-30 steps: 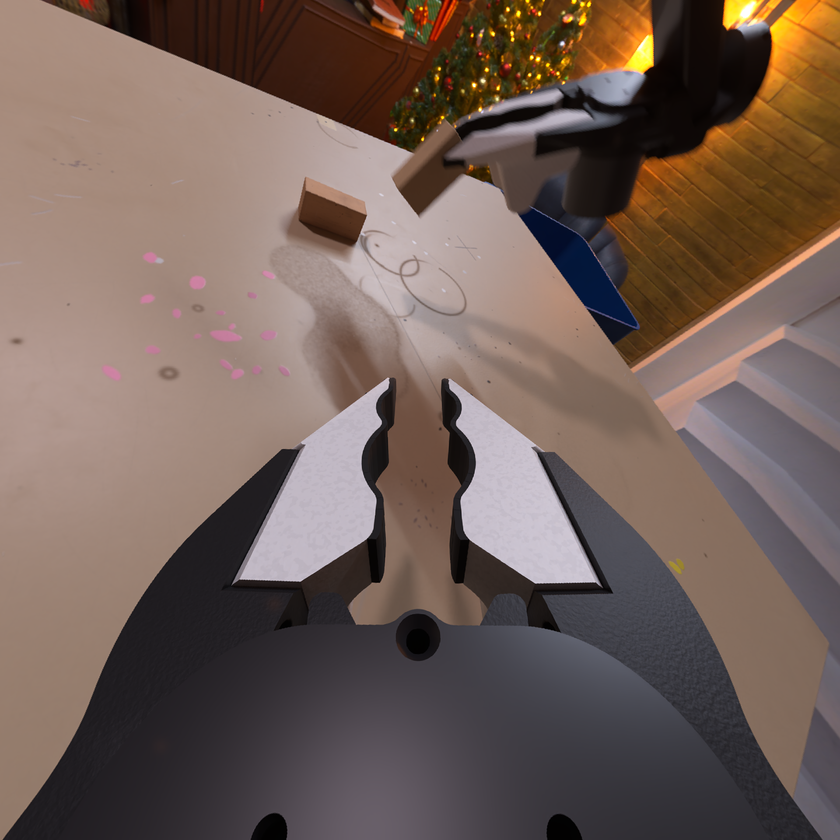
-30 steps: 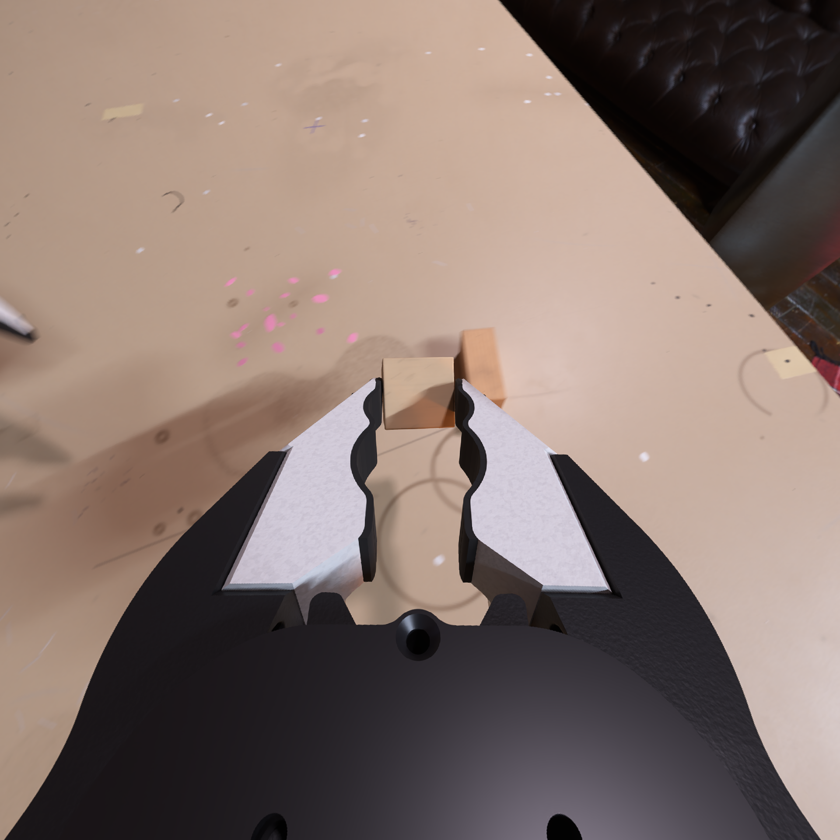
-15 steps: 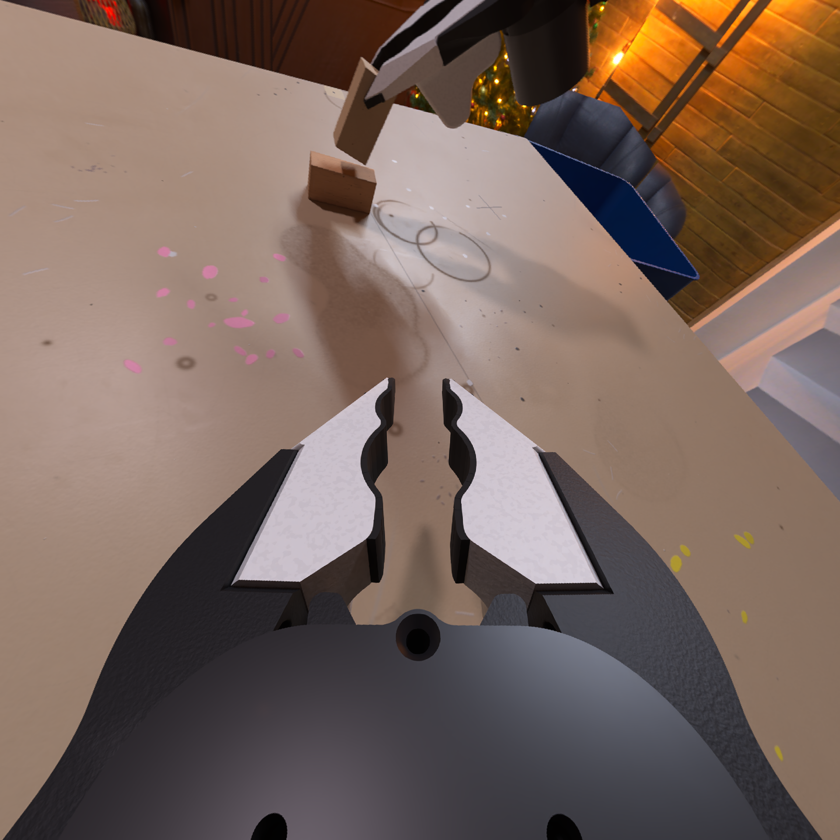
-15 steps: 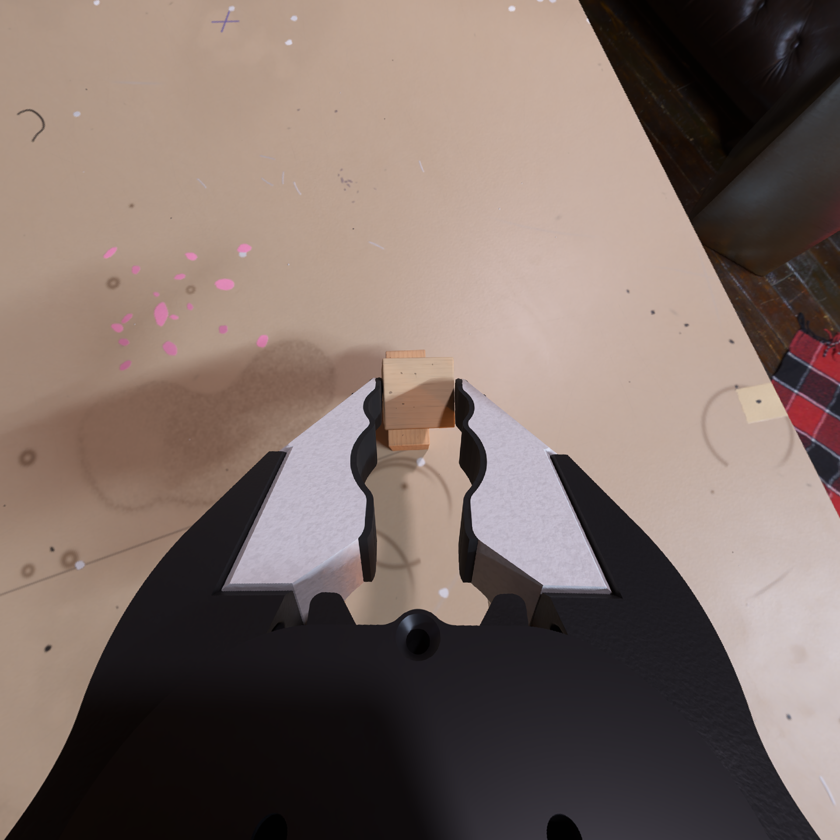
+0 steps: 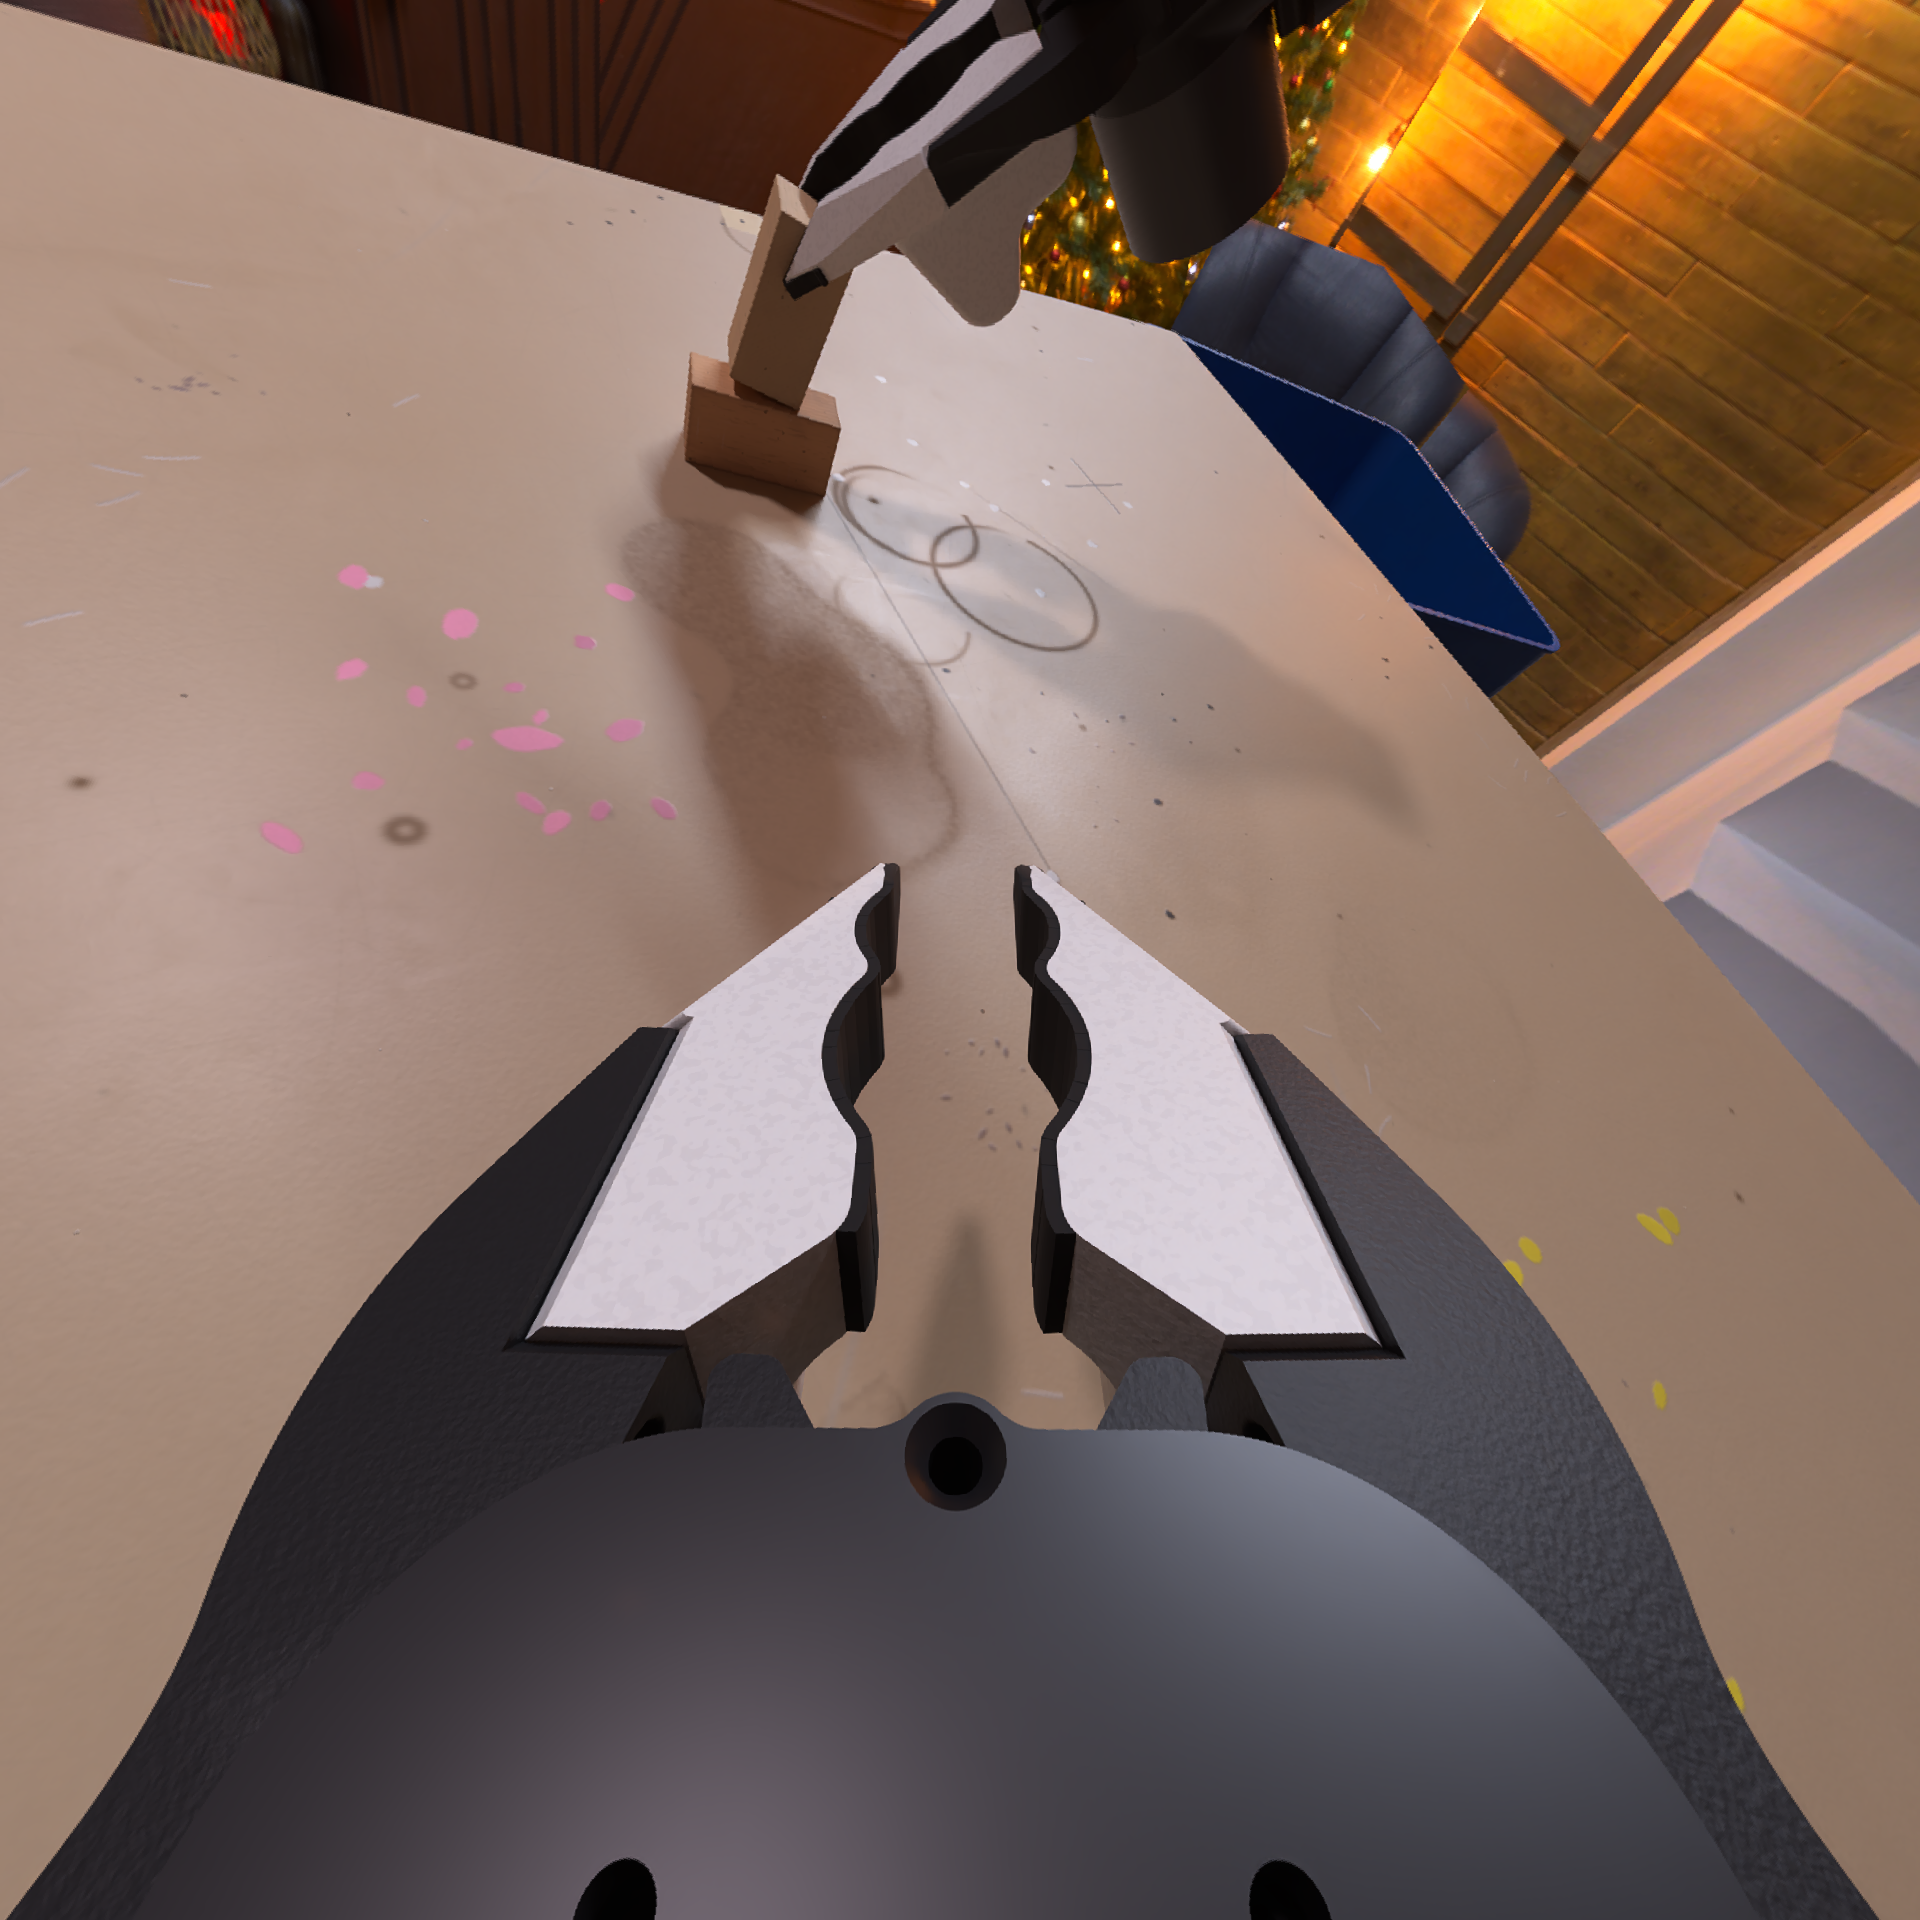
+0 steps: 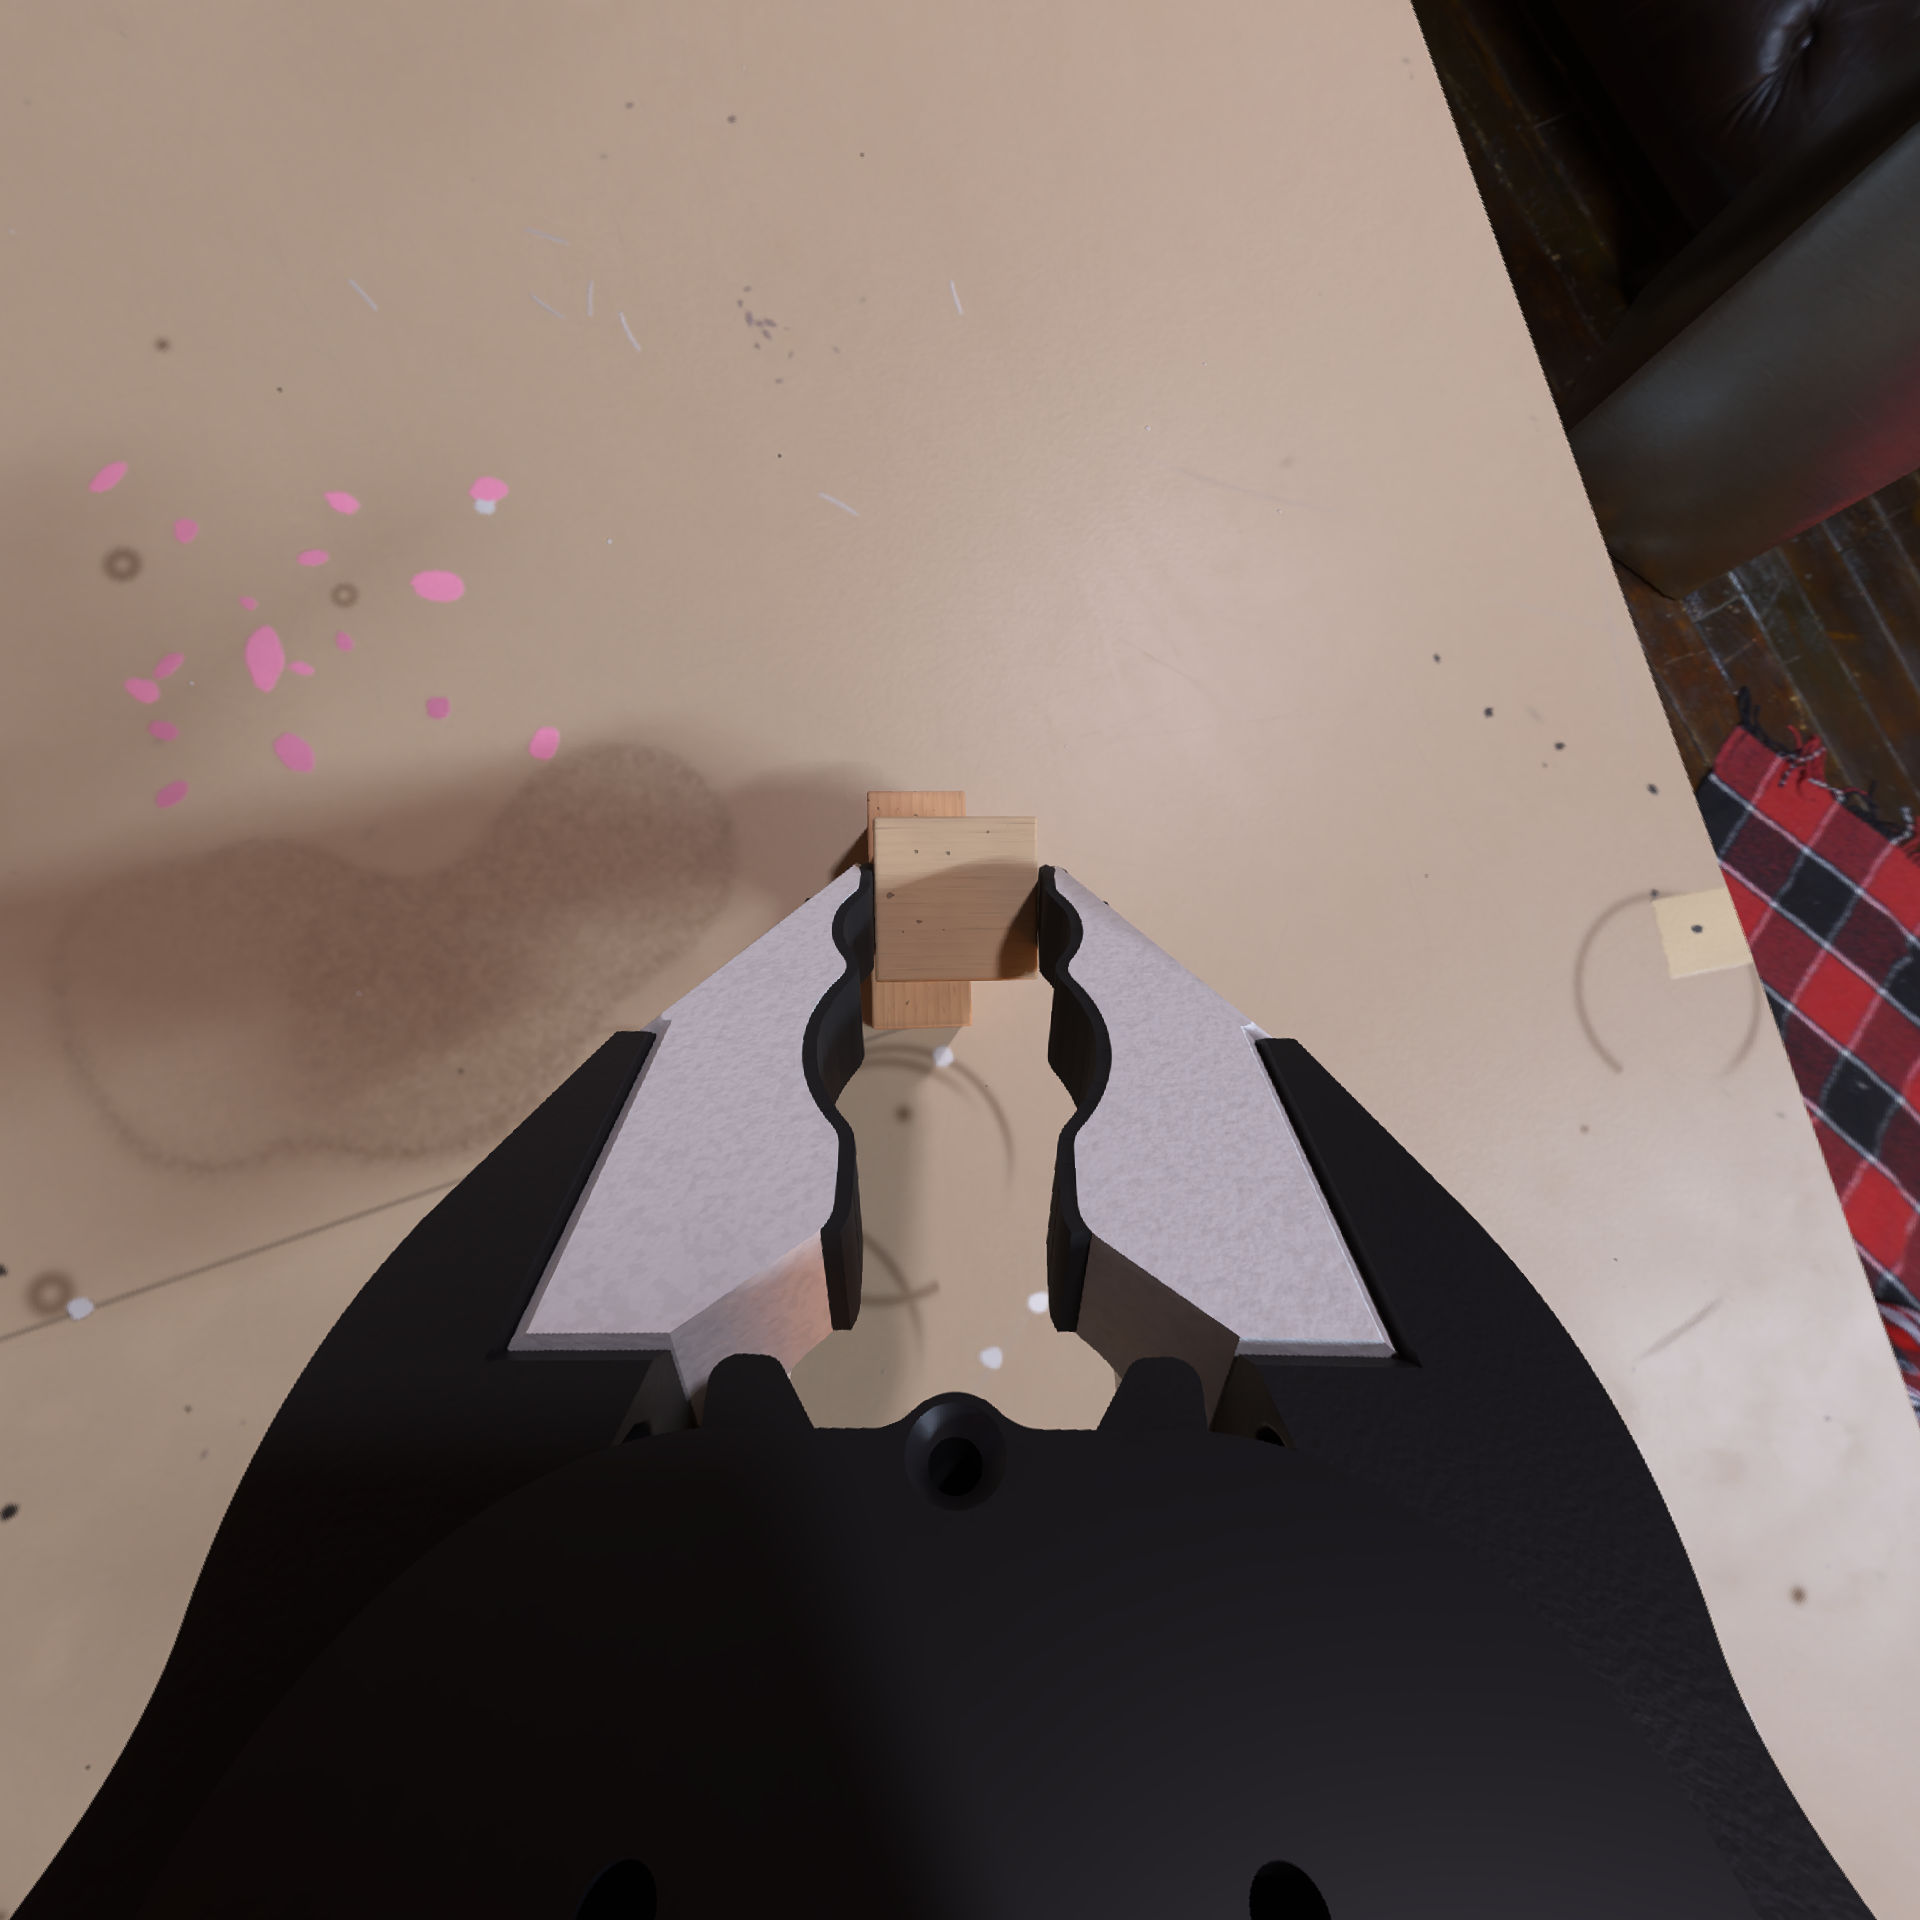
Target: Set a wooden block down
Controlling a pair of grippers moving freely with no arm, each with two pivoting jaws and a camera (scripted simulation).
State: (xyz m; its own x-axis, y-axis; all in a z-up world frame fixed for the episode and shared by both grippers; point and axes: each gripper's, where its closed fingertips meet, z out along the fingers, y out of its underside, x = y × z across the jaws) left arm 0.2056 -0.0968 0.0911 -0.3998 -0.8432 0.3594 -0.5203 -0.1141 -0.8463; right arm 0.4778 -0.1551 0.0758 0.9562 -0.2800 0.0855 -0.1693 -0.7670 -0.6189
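Held block (image 6: pixel 956 899) pale matt wood, faint grain; lower block (image 5: pixel 761 436) same, darker. Surface (image 6: pixel 1039 416) matt tan, scuffed, paint-flecked. Fingers (image 6: pixel 1174 1132) speckled matt white, black edges. Rug (image 6: pixel 1829 935) woven plaid cloth.

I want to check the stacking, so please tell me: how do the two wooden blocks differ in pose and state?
The upper wooden block is gripped by the right claw; the lower wooden block is free. The upper one stands tilted on end, its bottom at the lower one's top; the lower one lies flat on the table. The two cross each other. Both are plain light wood, similar in size.
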